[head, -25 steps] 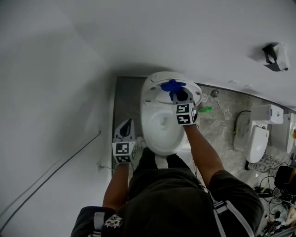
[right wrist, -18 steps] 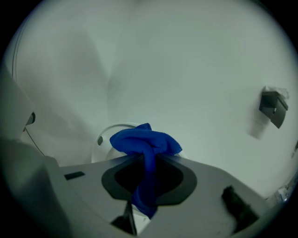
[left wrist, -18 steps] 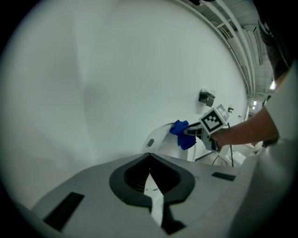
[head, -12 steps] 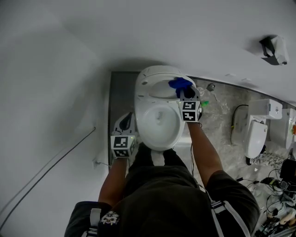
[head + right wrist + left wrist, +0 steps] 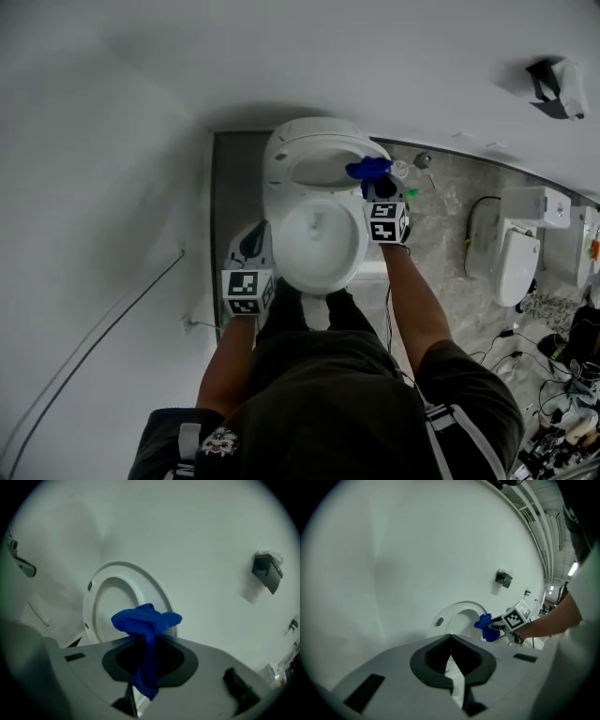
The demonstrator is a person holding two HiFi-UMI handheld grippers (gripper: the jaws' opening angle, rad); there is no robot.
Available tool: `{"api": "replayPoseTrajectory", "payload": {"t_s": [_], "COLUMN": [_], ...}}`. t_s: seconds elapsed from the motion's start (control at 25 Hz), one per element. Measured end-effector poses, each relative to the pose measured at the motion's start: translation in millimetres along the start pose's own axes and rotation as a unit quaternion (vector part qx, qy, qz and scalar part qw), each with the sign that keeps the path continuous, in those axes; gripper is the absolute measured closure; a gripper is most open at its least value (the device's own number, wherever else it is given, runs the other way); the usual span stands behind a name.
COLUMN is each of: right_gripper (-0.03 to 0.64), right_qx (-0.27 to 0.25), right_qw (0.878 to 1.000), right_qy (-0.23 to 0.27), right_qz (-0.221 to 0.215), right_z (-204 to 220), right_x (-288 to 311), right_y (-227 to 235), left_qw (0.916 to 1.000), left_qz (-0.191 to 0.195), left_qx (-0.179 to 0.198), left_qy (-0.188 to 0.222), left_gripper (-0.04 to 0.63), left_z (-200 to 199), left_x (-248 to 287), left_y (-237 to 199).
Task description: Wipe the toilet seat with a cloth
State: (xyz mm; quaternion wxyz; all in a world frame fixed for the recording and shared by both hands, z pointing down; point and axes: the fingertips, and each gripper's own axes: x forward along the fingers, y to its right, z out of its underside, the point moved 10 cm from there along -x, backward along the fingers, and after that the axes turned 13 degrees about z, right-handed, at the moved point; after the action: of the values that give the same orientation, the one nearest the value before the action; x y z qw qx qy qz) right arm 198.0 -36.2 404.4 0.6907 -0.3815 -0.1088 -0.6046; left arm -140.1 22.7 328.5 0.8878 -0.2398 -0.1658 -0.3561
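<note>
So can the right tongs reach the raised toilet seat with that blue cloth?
Probably yes. The right tongs, shut on the blue cloth, sit close to the raised toilet seat, and nothing visible stands between them.

At three o'clock a second white toilet stands on grey marbled floor, a black wall fixture at two.

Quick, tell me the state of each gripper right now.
Left gripper: shut, nothing between its jaws.
Right gripper: shut on the blue cloth.
</note>
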Motion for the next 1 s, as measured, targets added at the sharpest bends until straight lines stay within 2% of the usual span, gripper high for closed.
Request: {"api": "replayPoseTrajectory", "payload": {"t_s": [0.24, 0.4, 0.56, 1.0], "right_gripper": [0.543, 0.543, 0.543, 0.543], "right_qx": [-0.024, -0.026, -0.03, -0.088], "right_qw": [0.999, 0.998, 0.996, 0.986], "right_qy": [-0.037, -0.061, -0.086, -0.138], "right_qz": [-0.006, -0.009, -0.011, -0.03], "right_z": [30.1, 47.4, 65.9, 118.7], "right_x": [11.6, 22.5, 34.9, 68.6], "right_y": [-7.9, -17.4, -26.6, -62.2], "left_qw": [0.9997, 0.9991, 0.9992, 0.9978], "left_qz": [0.002, 0.001, 0.002, 0.012], "left_qx": [-0.016, -0.039, -0.035, -0.029], "left_qy": [-0.018, -0.014, -0.017, -0.058], "left_gripper": [0.586, 0.586, 0.586, 0.586], "left_z": [18.9, 27.1, 35.0, 66.0], "left_x": [-2.2, -5.5, -3.8, -3.6], "left_y": [2.0, -1.7, -3.7, -14.4]}}
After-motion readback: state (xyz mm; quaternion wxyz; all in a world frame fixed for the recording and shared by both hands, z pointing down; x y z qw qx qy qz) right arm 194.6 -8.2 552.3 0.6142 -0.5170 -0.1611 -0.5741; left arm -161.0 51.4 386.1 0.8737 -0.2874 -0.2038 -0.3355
